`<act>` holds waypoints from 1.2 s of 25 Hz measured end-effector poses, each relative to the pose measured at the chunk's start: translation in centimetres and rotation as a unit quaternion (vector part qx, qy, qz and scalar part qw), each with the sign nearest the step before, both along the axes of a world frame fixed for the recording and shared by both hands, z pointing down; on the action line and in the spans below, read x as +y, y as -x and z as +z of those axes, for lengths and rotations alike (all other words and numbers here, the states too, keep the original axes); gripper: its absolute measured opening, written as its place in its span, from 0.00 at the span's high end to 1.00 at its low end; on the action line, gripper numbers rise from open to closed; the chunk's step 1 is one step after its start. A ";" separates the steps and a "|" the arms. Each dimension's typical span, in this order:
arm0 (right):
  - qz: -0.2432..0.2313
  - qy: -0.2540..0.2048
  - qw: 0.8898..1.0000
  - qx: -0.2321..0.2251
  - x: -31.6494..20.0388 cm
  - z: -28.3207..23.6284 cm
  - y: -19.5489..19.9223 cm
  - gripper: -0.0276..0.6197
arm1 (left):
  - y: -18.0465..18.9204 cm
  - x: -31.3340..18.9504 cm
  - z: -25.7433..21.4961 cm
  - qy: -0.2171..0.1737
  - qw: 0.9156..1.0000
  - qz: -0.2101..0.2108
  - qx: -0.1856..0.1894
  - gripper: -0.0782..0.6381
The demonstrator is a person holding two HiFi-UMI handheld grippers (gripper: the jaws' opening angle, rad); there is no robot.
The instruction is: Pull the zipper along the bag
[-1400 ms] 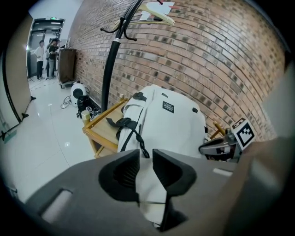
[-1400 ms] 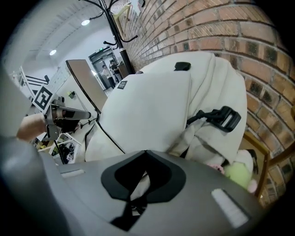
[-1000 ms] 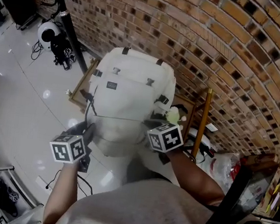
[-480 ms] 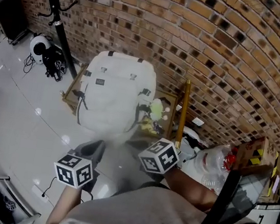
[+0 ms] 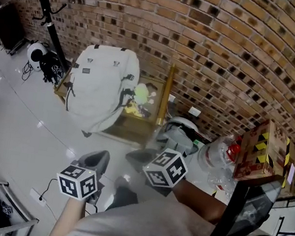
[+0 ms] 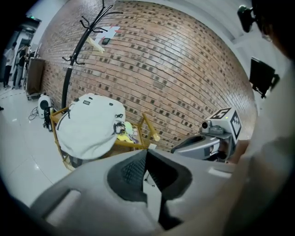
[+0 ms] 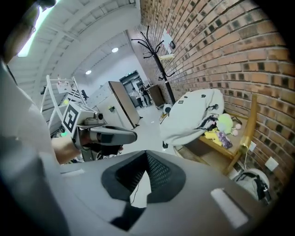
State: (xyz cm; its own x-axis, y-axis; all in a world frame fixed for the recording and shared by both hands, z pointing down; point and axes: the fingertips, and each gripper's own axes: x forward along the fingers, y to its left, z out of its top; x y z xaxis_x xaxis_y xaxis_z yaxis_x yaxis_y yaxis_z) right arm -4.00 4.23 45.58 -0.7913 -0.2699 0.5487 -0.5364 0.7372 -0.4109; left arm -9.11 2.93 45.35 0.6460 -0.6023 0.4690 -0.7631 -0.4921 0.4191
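Note:
The white backpack hangs over a low yellow wooden rack against the brick wall. It also shows in the left gripper view and in the right gripper view. Both grippers are held well back from it, close to the person's body. My left gripper is shut with nothing in it; its jaws meet at the tips. My right gripper is also shut and empty. Each shows in the other's view, the right gripper and the left gripper. The zipper is too small to make out.
A green plush toy lies on the rack beside the bag. A black coat stand and camera gear stand at left. A white helmet, plastic bags and a cardboard box lie at right.
Both grippers have drawn back from the backpack's lower edge, and the bag now sits farther off, up and to the left in the head view. Neither gripper touches it now.

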 end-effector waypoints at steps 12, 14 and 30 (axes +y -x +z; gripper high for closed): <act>-0.011 -0.013 0.999 -0.029 23.5 -1.1 -16.9 0.95 | -17.5 24.1 0.2 0.009 1.000 -0.009 -0.004 0.89; -0.013 -0.019 0.999 -0.038 25.2 -2.6 -17.8 0.95 | -18.5 25.8 -1.3 0.004 1.000 -0.013 -0.008 0.89; -0.037 -0.041 0.997 -0.057 31.4 -4.2 -18.7 0.96 | -19.1 32.7 -2.5 0.007 0.998 -0.054 -0.023 0.89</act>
